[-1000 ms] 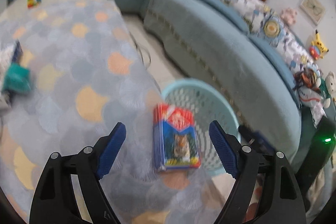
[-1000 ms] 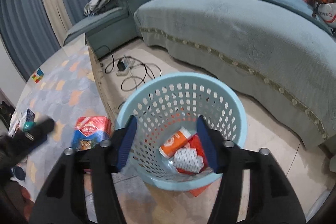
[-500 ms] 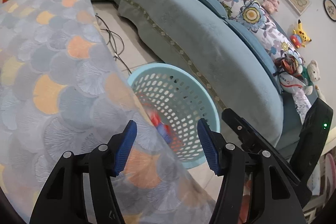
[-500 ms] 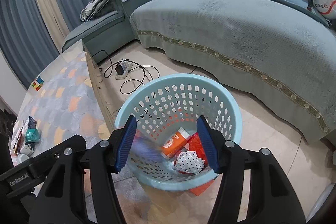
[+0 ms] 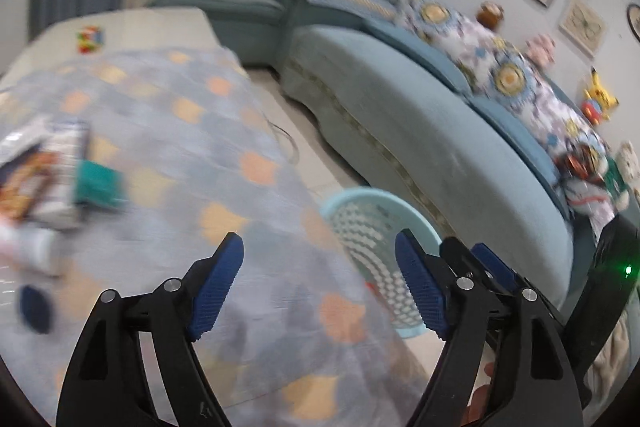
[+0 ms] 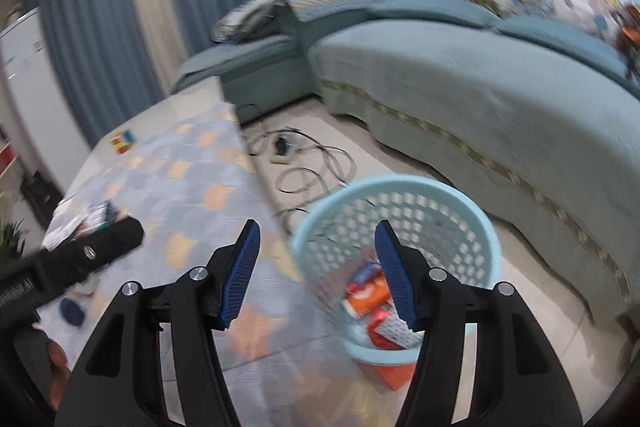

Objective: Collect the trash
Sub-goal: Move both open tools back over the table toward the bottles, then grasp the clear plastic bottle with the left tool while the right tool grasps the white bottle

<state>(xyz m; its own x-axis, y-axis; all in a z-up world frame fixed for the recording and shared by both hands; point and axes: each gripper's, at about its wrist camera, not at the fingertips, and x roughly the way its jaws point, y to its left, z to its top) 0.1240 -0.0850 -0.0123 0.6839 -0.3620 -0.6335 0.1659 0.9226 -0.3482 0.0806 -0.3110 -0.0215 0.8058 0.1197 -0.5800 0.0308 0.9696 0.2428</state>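
Both grippers' jaws apart, empty.

Table (image 5: 168, 131) under patterned cloth carries blurred packets (image 5: 36, 175), a teal box (image 5: 98, 185) and a colour cube (image 5: 90, 39). Floor (image 6: 532, 267) bears the light-blue basket (image 6: 460, 199) and cables (image 6: 308, 163).

Empty, wide-open left hand-held gripper (image 5: 320, 283) above patterned tablecloth (image 5: 168, 131), pale blue basket (image 5: 380, 227) just beyond table edge

motion blur is smearing the packets (image 5: 36, 175) lying on the tablecloth (image 5: 168, 155) left of the basket (image 6: 400, 195), so their print is unreadable. the tablecloth's edge is hiding the basket's near wall in the left view. the trash (image 6: 370, 293) inside is partly showing behind the right gripper's finger (image 6: 394, 277).
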